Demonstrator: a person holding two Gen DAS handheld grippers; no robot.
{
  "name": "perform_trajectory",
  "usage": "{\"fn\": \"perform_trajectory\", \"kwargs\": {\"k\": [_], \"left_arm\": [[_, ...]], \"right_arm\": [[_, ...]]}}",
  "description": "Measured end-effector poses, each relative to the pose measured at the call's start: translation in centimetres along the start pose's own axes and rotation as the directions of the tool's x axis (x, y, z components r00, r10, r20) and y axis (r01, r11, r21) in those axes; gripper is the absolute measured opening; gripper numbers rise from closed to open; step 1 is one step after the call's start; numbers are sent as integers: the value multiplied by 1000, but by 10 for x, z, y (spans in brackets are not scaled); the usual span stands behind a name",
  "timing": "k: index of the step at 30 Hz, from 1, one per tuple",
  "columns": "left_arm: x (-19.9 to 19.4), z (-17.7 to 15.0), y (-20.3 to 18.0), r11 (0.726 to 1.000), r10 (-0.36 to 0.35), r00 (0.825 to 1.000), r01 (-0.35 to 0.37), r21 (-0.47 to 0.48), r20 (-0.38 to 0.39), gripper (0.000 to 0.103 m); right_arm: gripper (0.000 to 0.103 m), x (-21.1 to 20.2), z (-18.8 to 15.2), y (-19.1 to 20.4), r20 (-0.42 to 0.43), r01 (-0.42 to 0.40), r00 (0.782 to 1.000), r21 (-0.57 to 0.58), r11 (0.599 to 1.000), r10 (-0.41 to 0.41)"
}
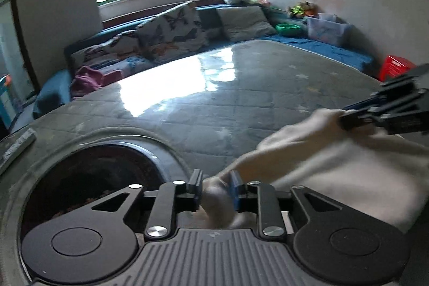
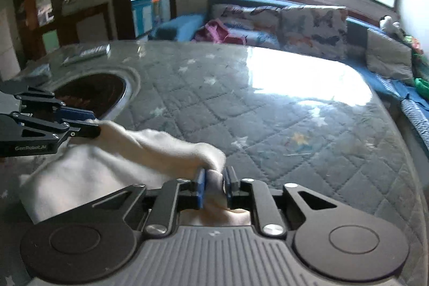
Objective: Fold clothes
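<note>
A cream-white garment [image 1: 335, 160] hangs stretched between my two grippers above a grey quilted table cover [image 1: 228, 87]. My left gripper [image 1: 216, 190] is shut on one bunched corner of it. My right gripper [image 2: 214, 186] is shut on the other corner of the garment [image 2: 112, 160]. In the left wrist view the right gripper [image 1: 346, 117] comes in from the right edge, pinching the cloth. In the right wrist view the left gripper [image 2: 93, 123] comes in from the left edge, pinching the cloth. The lower part of the garment is hidden below both grippers.
A round dark hole [image 1: 88, 184] with a metal rim sits in the table at the near left. Sofa with butterfly cushions [image 1: 174, 31], a pink cloth [image 1: 88, 79], plastic bins [image 1: 327, 28] and a red crate [image 1: 394, 66] ring the table. A flat grey object [image 2: 88, 52] lies near the far left edge.
</note>
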State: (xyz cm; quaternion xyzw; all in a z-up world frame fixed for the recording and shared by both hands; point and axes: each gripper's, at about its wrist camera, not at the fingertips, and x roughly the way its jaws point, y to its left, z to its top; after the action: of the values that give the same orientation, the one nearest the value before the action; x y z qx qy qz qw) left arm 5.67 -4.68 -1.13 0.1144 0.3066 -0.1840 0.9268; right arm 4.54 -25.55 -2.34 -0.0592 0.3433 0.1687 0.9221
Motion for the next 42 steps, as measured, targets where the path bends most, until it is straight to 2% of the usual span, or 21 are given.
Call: {"fn": "perform_trajectory", "kwargs": {"k": [4,5,8,14,22,27,29,32,35,42], "left_arm": [[-13,5,5,996,53,999,-52,-69,7,28],[-19,6,3,996,41,999,-39,-84,19,27],[-38,8,-8,995,-36,997,41,-95,64,27],[-28,12,-40,979,-169,985,172,-111,40,27],[7,6,-32,976,-129,991,121,-183,-31,26],[9,6,-29,973,-132,991,125,-193,-24,27],[10,6,-30,973,-131,991,123,-193,-24,27],[11,7,-29,973,-125,992,117,-200,-27,28],[11,6,-27,973,-118,993,110,-203,-28,27],[-4,14,-34,971,-132,991,133,-198,14,27]], "right_arm": [[22,-27,-2,-4,56,18,998,9,1000,-18],[22,-33,-3,-4,61,8,998,11,1000,-9],[22,-44,-12,0,60,-36,998,26,999,34],[22,-38,-30,3,31,-66,997,81,994,64],[16,-26,-37,-15,13,-24,1000,136,990,22],[17,-27,-22,-13,52,-50,998,122,991,44],[17,-19,-17,-10,48,-72,997,109,991,67],[16,3,-17,-10,0,-60,998,108,992,60],[15,10,-15,-16,-8,-45,999,117,992,46],[18,-19,-13,-16,39,-20,999,84,996,17]]}}
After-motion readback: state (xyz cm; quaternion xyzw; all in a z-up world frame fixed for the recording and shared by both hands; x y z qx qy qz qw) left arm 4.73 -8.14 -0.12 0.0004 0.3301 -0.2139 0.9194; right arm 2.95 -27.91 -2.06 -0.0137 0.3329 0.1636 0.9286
